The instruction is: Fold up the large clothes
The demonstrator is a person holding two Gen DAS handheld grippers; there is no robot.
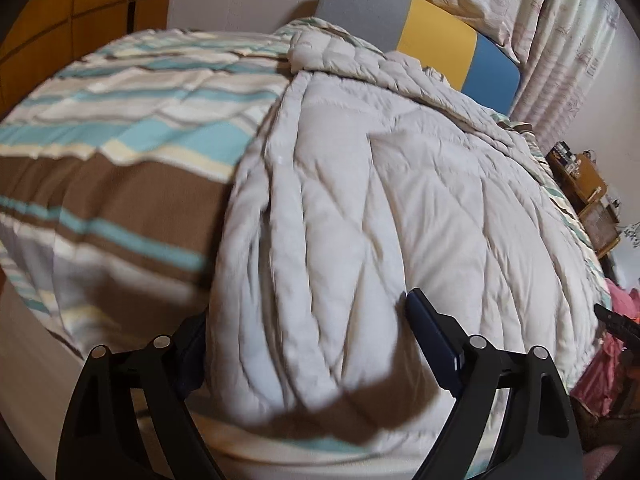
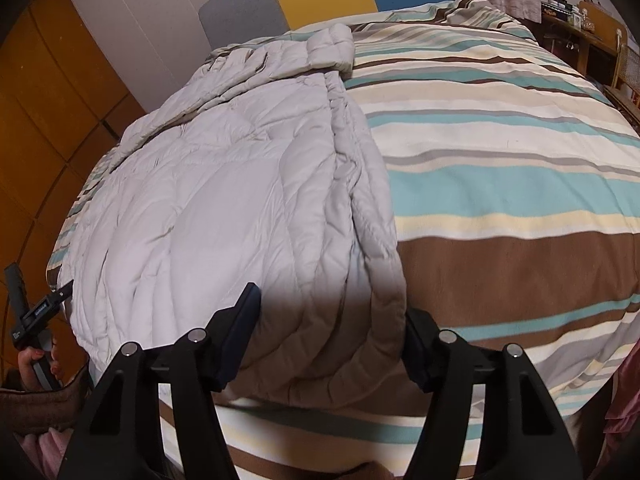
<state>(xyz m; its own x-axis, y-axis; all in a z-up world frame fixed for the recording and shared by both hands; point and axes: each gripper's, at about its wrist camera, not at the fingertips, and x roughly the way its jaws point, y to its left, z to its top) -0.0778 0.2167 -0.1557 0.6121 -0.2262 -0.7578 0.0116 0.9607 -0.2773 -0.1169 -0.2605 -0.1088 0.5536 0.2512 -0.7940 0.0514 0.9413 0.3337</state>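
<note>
A pale grey quilted puffer coat [image 1: 380, 200] lies lengthwise on the striped bedspread [image 1: 120, 184], its collar end far away near the headboard. In the left wrist view my left gripper [image 1: 308, 312] hovers over the coat's near hem. Its jaws stand wide and open, with padded fabric bulging between them, and its left finger [image 1: 192, 344] is partly behind the coat's edge. In the right wrist view the coat [image 2: 224, 208] fills the left half. My right gripper [image 2: 332, 304] straddles the coat's near right corner, open, with the folded edge between its fingers.
The bedspread [image 2: 500, 184] spreads wide to the right of the coat. A grey, yellow and blue headboard [image 1: 436, 36] backs the bed, with curtains [image 1: 560, 40] beside it. A wooden shelf unit [image 1: 584, 184] stands at the right. Orange-brown wardrobe doors [image 2: 48, 120] line the left.
</note>
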